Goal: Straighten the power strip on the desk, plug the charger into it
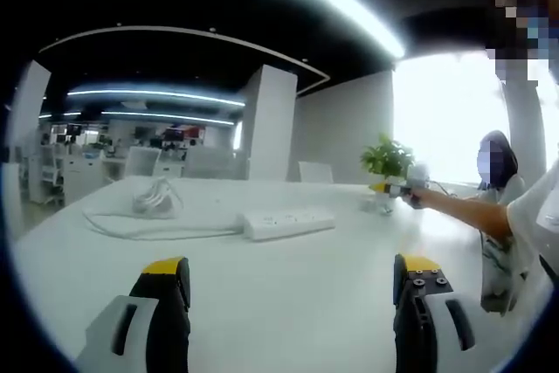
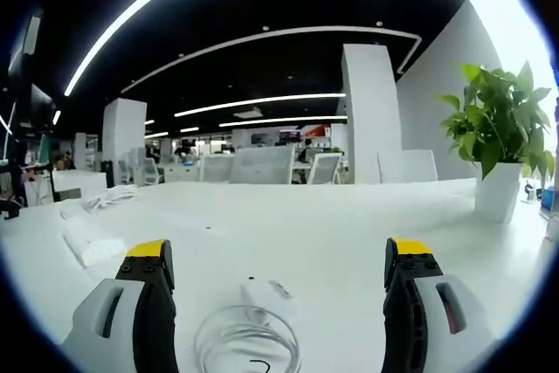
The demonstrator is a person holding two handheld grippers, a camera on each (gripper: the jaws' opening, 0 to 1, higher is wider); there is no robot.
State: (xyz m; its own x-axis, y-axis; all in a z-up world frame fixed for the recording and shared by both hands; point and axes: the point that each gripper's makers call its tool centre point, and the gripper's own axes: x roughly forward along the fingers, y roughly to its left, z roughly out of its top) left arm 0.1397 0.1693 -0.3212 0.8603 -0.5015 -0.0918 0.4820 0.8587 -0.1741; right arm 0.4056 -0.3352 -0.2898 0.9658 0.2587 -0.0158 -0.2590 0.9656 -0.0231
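White oblong plastic power strip (image 1: 288,223) lies askew, unplugged; white charger (image 2: 266,292) with coiled cable nearby. Both grippers' jaws wide, empty.

we find the left tool (image 1: 290,281) and right tool (image 2: 277,268) both gaping, empty; a bare forearm (image 1: 458,213) extends the right one.

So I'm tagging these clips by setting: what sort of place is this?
Most likely an open-plan office. A large white desk fills the foreground, rows of desks with office chairs stand behind it under long ceiling light strips, and a potted plant sits on the desk.
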